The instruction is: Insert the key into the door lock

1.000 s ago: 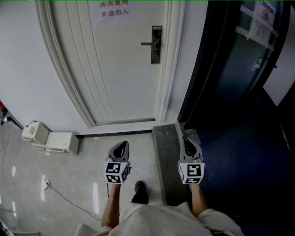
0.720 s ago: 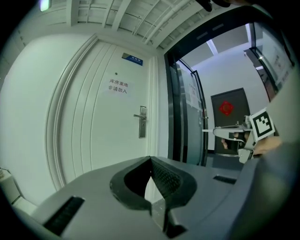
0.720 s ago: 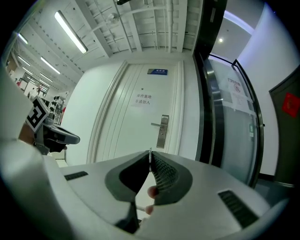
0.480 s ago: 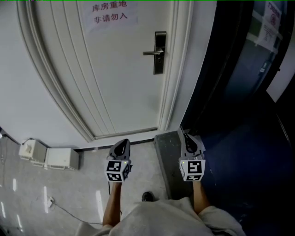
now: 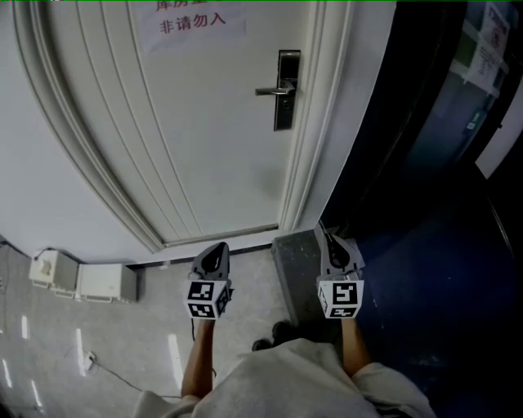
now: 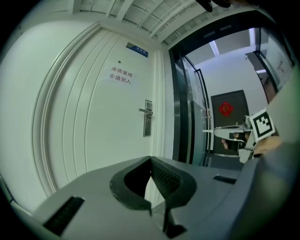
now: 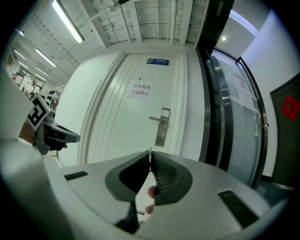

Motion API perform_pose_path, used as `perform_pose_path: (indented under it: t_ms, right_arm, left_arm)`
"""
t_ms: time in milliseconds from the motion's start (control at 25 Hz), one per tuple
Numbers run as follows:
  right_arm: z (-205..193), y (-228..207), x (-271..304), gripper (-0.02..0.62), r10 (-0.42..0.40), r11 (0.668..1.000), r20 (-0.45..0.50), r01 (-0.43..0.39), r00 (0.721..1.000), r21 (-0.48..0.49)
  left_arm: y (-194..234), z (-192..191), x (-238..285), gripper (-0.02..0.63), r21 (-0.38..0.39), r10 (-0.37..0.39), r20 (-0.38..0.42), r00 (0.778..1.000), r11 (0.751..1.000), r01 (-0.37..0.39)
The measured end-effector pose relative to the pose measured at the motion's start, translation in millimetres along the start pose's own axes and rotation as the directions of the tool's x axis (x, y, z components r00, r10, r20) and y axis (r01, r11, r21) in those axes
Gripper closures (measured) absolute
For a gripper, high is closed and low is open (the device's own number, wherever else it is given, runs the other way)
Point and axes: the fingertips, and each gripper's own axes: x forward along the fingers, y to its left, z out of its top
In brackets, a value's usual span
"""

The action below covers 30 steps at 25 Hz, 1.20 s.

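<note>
- Two hand-held grippers, side by side and low in the head view. The left hand-held gripper (image 5: 219,249) has its jaws together with nothing between them. The right hand-held gripper (image 5: 328,242) has its jaws pinched on the key.
- One key (image 7: 150,153). Only a thin metal sliver shows, edge-on at the tips of the right jaws. Its long axis runs along the jaws, and it points forward at the door, roughly level.
- One white panelled door (image 5: 204,139), shut, well apart from both grippers.
- One door lock (image 5: 286,77), an upright metal plate near the door's right edge. It carries one lever handle (image 5: 270,90) that sticks out to the left. The key is well short of it.
- One paper notice (image 5: 192,20) with red print, high on the door.
- Two pale boxes (image 5: 105,282) on the floor (image 5: 155,343), against the wall left of the door.
</note>
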Motion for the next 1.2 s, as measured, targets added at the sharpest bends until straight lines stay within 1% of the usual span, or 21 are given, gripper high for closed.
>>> perform_pose_path:
  t_ms: [200, 400, 600, 760, 1040, 1200]
  right_arm:
    - [-10, -8, 29, 0.566, 0.015, 1.000, -0.012, -0.015, 1.000, 0.002]
    - [-22, -22, 78, 0.566, 0.034, 0.999, -0.011, -0.033, 0.999, 0.014]
    - [-30, -44, 146, 0.566, 0.062, 0.998, -0.012, -0.062, 0.998, 0.008]
    - [-36, -69, 206, 0.566, 0.085, 0.996, -0.020, -0.085, 0.996, 0.000]
    - [-25, -111, 315, 0.566, 0.130, 0.992, 0.008, -0.130, 0.992, -0.002]
    - [-18, -120, 362, 0.566, 0.165, 0.986, 0.029, -0.165, 0.986, -0.007]
  left_arm:
    - [9, -3, 26, 0.589, 0.002, 0.007, -0.016, 1.000, 1.000, -0.007]
    - [22, -1, 72, 0.589, 0.009, 0.018, -0.023, 1.000, 1.000, -0.017]
    - [41, 6, 137, 0.589, 0.011, 0.042, -0.041, 0.998, 0.999, -0.041]
    - [56, 24, 199, 0.589, 0.013, 0.059, -0.035, 0.998, 0.998, -0.058]
    - [80, 58, 305, 0.589, 0.019, 0.082, -0.024, 0.996, 0.996, -0.082]
    - [92, 75, 348, 0.589, 0.024, 0.096, -0.012, 0.995, 0.995, -0.095]
